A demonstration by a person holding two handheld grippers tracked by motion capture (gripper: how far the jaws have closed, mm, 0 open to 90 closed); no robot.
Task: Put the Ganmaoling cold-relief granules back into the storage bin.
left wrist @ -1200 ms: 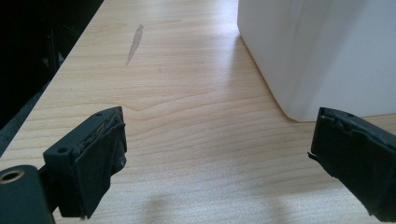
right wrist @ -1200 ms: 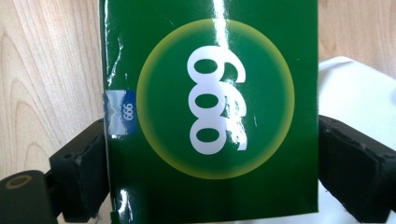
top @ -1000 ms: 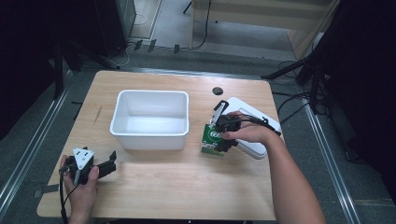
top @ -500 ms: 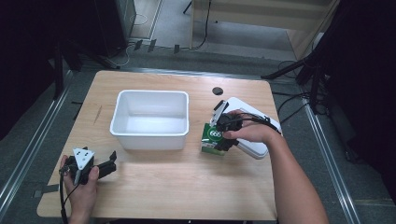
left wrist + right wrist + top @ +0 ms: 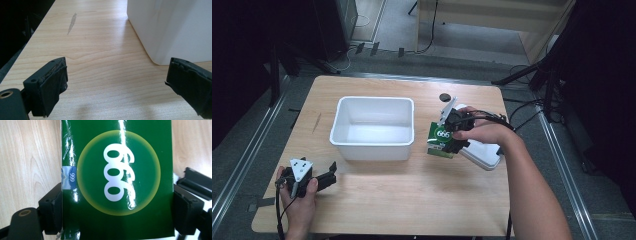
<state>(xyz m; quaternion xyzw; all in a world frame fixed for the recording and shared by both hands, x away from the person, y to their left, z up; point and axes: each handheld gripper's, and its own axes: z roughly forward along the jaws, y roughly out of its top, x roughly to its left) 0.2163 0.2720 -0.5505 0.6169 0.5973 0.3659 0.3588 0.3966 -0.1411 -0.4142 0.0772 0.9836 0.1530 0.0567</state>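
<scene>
A glossy green box printed with white digits in a yellow ring hangs just above the table, right of the white bin. My right gripper is shut on it. In the right gripper view the box sits between the two black pads, which press on its side edges. My left gripper rests on the table near the front left corner, held by a hand. Its jaws stand wide apart in the left gripper view, with bare wood between them.
The white bin is empty and stands mid-table, just ahead and to the right of the left gripper. A white lid-like tray lies under the right hand. A small black disc sits near the far edge.
The right gripper has risen with the green box, which now hangs off the table. The left gripper has stayed where it was.
</scene>
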